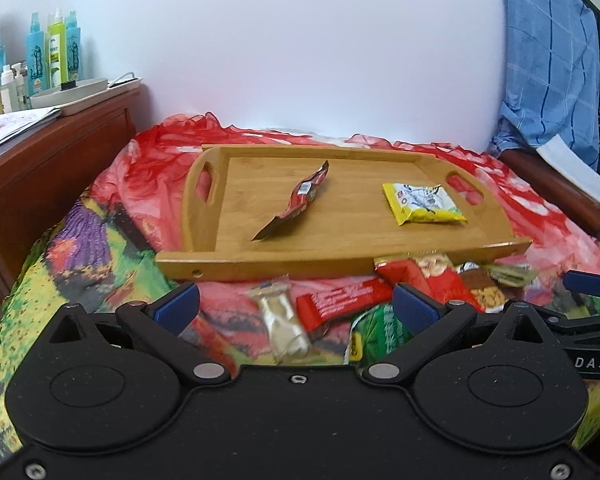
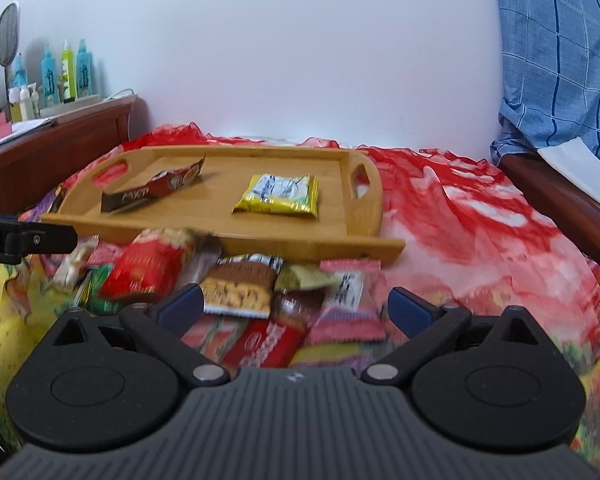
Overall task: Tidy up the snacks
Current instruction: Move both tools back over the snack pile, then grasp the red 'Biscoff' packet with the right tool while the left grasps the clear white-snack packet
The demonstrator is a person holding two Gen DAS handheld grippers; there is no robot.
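Note:
A bamboo tray (image 1: pixel 340 240) (image 2: pixel 228 236) lies on the red floral bedspread. On it rest a red and black snack packet (image 1: pixel 300 200) (image 2: pixel 156 190) and a yellow packet (image 1: pixel 422 202) (image 2: pixel 280 194). A heap of snack packets lies in front of the tray: a red bar (image 1: pixel 340 304), a beige wrapped piece (image 1: pixel 284 324), a green packet (image 1: pixel 380 332), a red bag (image 2: pixel 148 268), a cracker packet (image 2: pixel 238 288) and pink packets (image 2: pixel 348 320). My left gripper (image 1: pixel 296 304) hangs open over the heap's left part. My right gripper (image 2: pixel 296 304) hangs open over its right part. Neither holds anything.
A wooden cabinet (image 1: pixel 40 168) with bottles (image 1: pixel 56 52) and papers stands at the left. A blue checked cloth (image 1: pixel 548 60) hangs over a wooden frame (image 2: pixel 560 200) at the right. A white wall is behind the bed.

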